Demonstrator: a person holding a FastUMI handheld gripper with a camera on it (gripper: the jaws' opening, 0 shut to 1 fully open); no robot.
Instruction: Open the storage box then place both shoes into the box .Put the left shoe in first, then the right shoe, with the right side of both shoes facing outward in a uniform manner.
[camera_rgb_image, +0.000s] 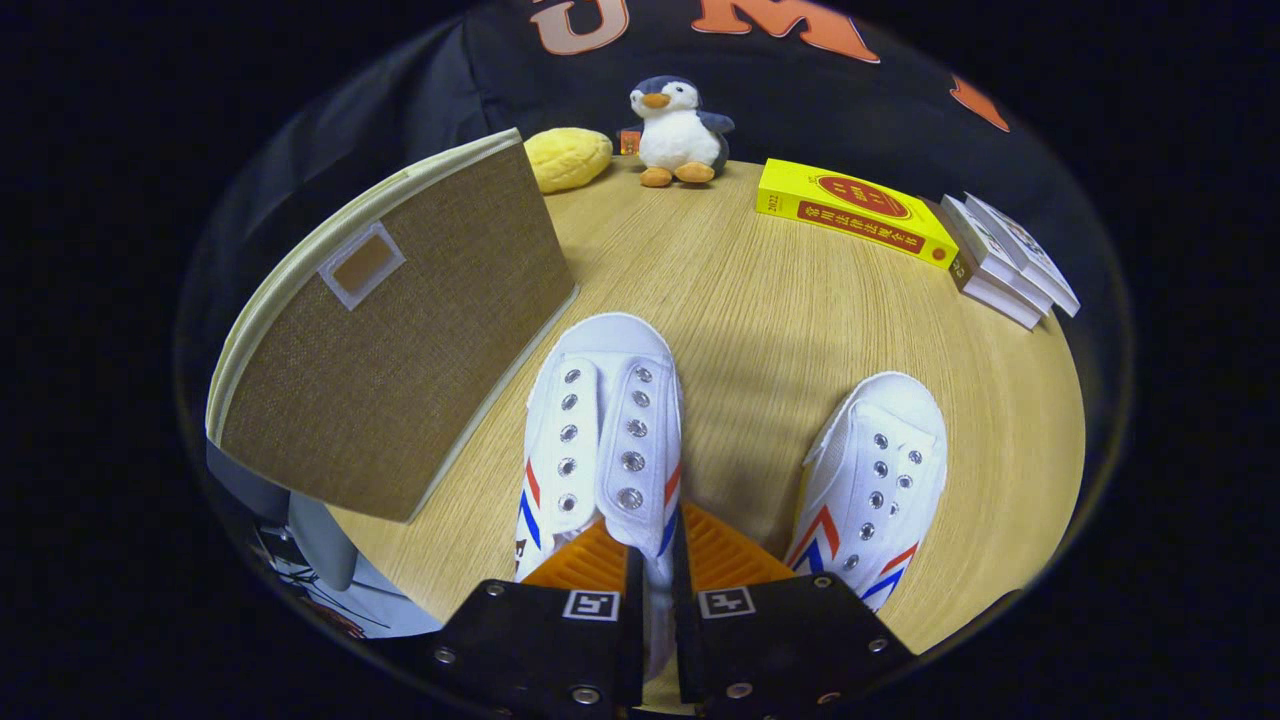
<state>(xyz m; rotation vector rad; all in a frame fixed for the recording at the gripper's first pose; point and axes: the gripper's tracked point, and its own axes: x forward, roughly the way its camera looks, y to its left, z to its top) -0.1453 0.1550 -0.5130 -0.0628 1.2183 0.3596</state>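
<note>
The gripper (655, 560) has its jaws nearly closed, pinching the side wall of a white canvas shoe (600, 430) with red and blue stripes. A second matching shoe (870, 485) lies just to its right on the wooden counter (740, 290). To the left stands the brown fabric storage box (400, 340), lid closed. Beyond sit a plush penguin (678, 120), a yellow cushion (567, 157), a yellow book (850, 210) and stacked white books (1005, 260).
</note>
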